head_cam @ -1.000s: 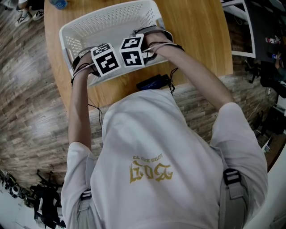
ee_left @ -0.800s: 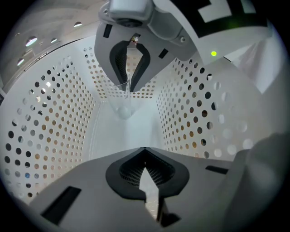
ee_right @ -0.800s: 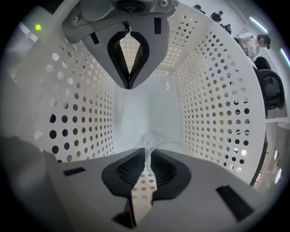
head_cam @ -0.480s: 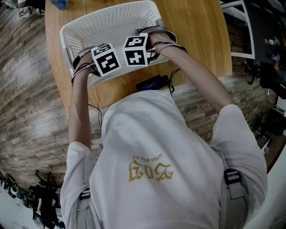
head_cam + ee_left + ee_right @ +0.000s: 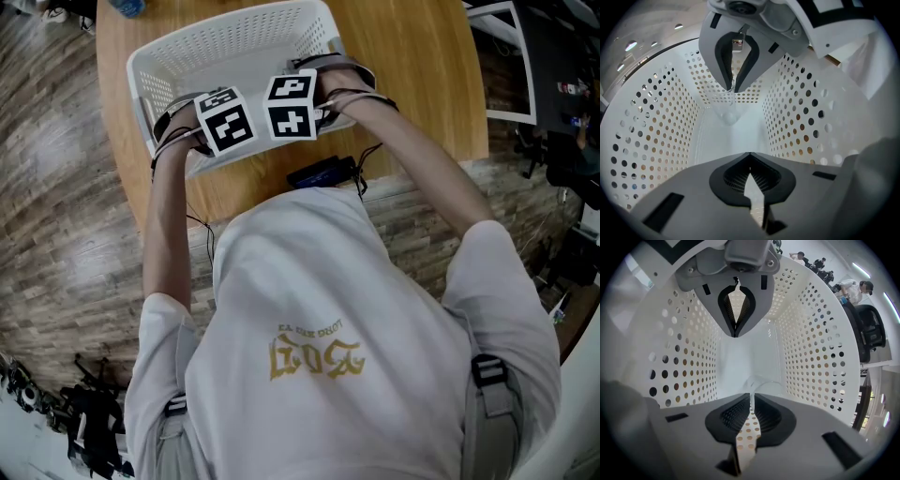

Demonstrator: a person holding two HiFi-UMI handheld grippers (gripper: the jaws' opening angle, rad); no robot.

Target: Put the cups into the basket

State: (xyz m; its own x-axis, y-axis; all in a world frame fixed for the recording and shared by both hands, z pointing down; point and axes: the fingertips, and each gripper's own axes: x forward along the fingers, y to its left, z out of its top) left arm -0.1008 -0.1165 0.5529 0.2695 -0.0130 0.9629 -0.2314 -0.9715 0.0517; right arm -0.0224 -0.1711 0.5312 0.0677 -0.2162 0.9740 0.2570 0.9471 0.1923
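A round light wooden table [image 5: 412, 56] stands on a grey wood-plank floor [image 5: 66, 234]. A small flat black device with a thin black cable [image 5: 319, 173] lies near the table's near edge.

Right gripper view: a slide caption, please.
Right gripper pinches a clear cup by its rim inside the white basket.

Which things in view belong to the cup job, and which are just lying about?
Job:
white basket
clear cup, rim pinched by the right gripper
left gripper, shut, inside the basket

Lying about:
black device with a cable, on the wooden table near the basket
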